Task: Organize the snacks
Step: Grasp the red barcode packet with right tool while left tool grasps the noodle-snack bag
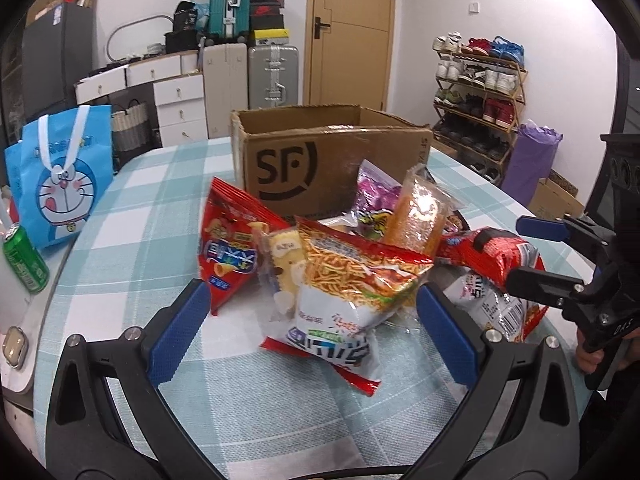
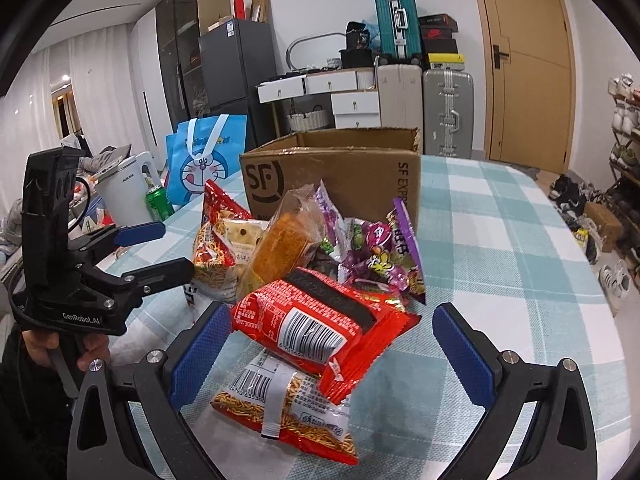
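teal-checked tablecloth [image 1: 168, 216], brown box [image 1: 336, 164], red packet [image 2: 320, 320]

One open cardboard box [image 1: 336, 168] is standing on the table, with seven snack packets lying in a heap before it: four red, one purple, one clear orange, one pale. One blue bag [image 1: 60, 184] and one green can [image 1: 25, 260] are sitting off to the side.

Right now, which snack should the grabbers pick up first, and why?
Probably the right gripper should close on the red barcode packet. It lies on top of the pile, between the open blue pads, and the open cardboard box waits behind.
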The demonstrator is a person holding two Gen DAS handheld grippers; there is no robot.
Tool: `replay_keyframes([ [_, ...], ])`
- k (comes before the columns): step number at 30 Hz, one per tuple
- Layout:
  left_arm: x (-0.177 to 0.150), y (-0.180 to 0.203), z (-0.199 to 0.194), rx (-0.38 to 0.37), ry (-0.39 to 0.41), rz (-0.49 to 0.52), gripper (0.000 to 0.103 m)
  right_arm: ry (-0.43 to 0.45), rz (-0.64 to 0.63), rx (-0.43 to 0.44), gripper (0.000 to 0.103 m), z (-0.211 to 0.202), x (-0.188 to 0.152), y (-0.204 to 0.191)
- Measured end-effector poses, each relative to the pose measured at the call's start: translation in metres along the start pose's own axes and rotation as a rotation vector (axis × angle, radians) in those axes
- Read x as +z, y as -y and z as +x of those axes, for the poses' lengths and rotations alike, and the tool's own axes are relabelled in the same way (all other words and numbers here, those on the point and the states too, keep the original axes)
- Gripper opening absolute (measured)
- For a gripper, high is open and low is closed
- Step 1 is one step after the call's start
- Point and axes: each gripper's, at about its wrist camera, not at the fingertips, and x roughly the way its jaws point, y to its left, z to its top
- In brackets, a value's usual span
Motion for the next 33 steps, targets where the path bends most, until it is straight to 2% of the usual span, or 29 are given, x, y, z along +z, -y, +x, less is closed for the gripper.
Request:
replay_keyframes([
  [7, 0.002, 0.008, 0.018, -0.039, -0.069, 0.015, 0.102, -0.034, 0.020, 0.023, 0.103, 0.011, 0.001, 0.001],
  [12, 0.005, 0.007, 0.035, -0.062, -0.122, -0.002, 0.078, -0.044, 0.017, 0.037, 0.103, 0.013, 0.001, 0.000],
  [17, 0.005, 0.010, 0.041, -0.068, -0.121, 0.012, 0.059, -0.049, 0.021, 0.051, 0.103, 0.013, 0.001, 0.000],
  [22, 0.006, 0.013, 0.043, -0.066, -0.123, 0.023, 0.054, -0.070, 0.018, 0.053, 0.102, 0.017, 0.002, 0.000],
  [30, 0.005, 0.013, 0.035, -0.055, -0.106, 0.025, 0.050, -0.091, 0.010, 0.047, 0.087, 0.021, 0.002, -0.003],
  [32, 0.004, 0.012, 0.030, -0.059, -0.094, 0.020, 0.049, -0.098, 0.012, 0.048, 0.072, 0.021, 0.000, -0.003],
  [33, 0.004, 0.012, 0.030, -0.059, -0.090, 0.017, 0.047, -0.100, 0.012, 0.049, 0.071, 0.021, 0.000, -0.003],
])
